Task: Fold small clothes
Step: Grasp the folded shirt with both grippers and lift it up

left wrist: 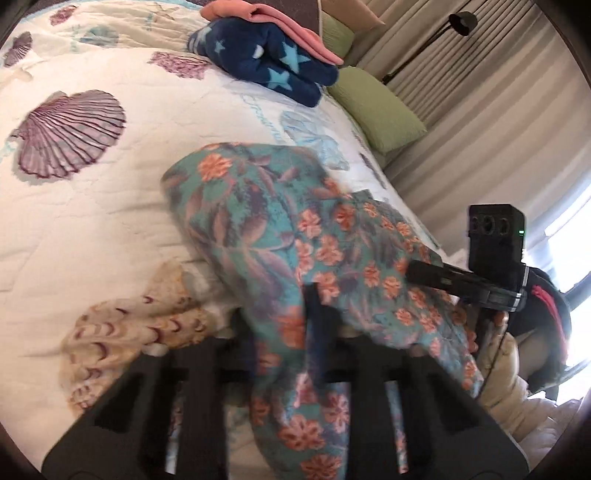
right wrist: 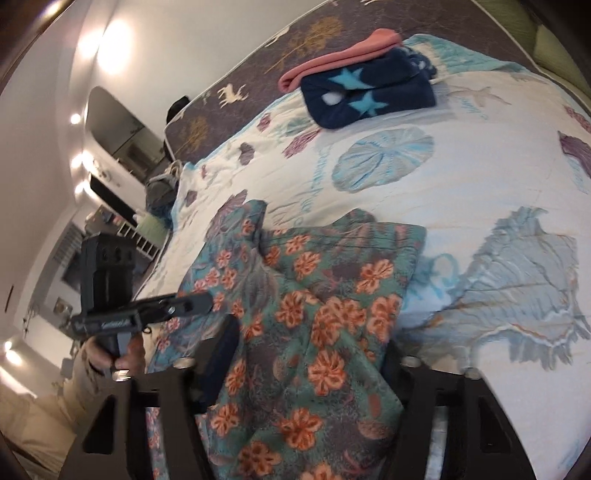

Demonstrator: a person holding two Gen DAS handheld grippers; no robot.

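A teal garment with orange flowers (left wrist: 258, 221) lies bunched on the shell-print quilt (left wrist: 110, 221) near the bed's edge. My left gripper (left wrist: 280, 314) is shut on a fold of it, and the cloth runs between and over its dark fingers. In the right wrist view the same garment (right wrist: 332, 277) fills the gap of my right gripper (right wrist: 310, 354), whose fingers press a thick fold from both sides. Each gripper shows in the other's view: the right gripper (left wrist: 424, 275) at the garment's right side, the left gripper (right wrist: 177, 306) at its left side, held by a hand (right wrist: 129, 354).
A folded navy star-print cloth (left wrist: 273, 62) and a folded pink cloth (left wrist: 258, 14) rest at the far side of the bed. Green pillows (left wrist: 376, 110) line the edge by the curtains, under a black lamp (left wrist: 461, 22). Shelving (right wrist: 140, 236) stands beyond the bed.
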